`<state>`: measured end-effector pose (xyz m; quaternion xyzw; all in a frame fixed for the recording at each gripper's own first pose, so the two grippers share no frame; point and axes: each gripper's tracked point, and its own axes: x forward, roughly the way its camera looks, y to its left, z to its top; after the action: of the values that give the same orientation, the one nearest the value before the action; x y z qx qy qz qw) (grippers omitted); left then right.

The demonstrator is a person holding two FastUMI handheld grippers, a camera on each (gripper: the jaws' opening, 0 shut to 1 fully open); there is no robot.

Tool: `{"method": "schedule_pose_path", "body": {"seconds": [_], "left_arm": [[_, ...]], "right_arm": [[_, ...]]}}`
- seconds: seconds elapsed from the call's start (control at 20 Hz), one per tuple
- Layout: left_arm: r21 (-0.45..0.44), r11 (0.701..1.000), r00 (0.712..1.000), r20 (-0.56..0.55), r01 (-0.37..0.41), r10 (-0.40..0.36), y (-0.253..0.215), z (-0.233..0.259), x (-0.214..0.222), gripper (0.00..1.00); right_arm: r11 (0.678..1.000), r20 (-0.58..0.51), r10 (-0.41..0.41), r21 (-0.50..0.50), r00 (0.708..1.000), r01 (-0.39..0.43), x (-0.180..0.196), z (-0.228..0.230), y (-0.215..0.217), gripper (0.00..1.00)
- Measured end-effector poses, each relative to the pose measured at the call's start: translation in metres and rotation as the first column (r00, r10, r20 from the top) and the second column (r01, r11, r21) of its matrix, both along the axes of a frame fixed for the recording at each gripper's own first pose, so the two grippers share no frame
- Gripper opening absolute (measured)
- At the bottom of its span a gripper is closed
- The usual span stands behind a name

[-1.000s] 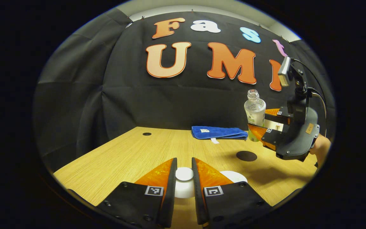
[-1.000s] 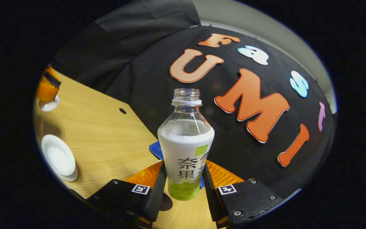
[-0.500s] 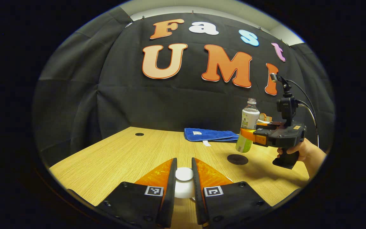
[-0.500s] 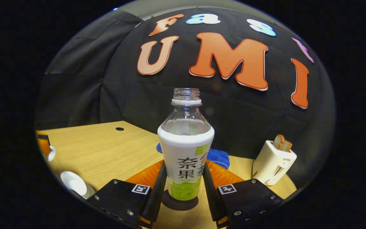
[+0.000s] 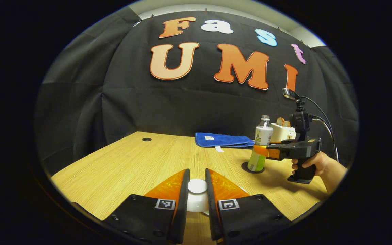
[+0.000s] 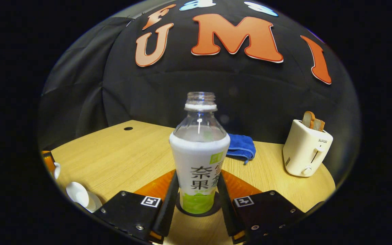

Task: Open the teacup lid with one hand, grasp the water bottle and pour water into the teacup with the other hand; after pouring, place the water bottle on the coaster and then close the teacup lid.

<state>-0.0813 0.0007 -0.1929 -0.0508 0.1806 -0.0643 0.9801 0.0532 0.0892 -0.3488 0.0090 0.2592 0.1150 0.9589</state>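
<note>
Lowered since a second ago, the clear uncapped plastic water bottle [image 6: 199, 160] stands on the dark round coaster [image 6: 213, 208], my right hand-held gripper [image 6: 197, 194] clamping it; my left hand-held gripper [image 5: 197, 194] pinches the white teacup lid [image 5: 197, 186], replacing it remains.

Both grippers level, fingers [image 6: 170, 190] closed on loads.

A black cloth wall [image 5: 168, 105] is hanging behind the wooden table [image 5: 138, 163]; a pale ceiling strip [image 5: 237, 8] is showing above.
</note>
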Motion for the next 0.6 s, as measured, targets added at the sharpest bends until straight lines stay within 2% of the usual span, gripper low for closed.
{"method": "schedule_pose_path", "body": {"seconds": [0.35, 0.5, 0.55, 0.6], "left_arm": [[-0.017, 1.0, 1.0, -0.019, 0.018, -0.018, -0.012, -0.006, 0.004, 0.33], [-0.023, 0.999, 0.999, -0.016, 0.037, -0.038, -0.022, -0.005, 0.005, 0.32], [-0.024, 0.999, 0.999, -0.015, 0.047, -0.047, -0.026, -0.006, 0.006, 0.32], [-0.026, 0.998, 0.998, -0.016, 0.055, -0.055, -0.03, -0.007, 0.006, 0.31]], "right_arm": [[1.0, 0.012, -0.001, 0.023, 1.0, 0.0, 0.005, -0.001, -0.004, 0.63], [1.0, 0.011, 0.011, 0.022, 1.0, -0.011, 0.002, 0.001, -0.005, 0.66], [0.999, 0.02, 0.016, 0.028, 1.0, -0.016, 0.002, 0.005, -0.006, 0.63], [0.999, 0.028, 0.019, 0.033, 0.999, -0.02, 0.0, 0.011, -0.007, 0.66]]}}
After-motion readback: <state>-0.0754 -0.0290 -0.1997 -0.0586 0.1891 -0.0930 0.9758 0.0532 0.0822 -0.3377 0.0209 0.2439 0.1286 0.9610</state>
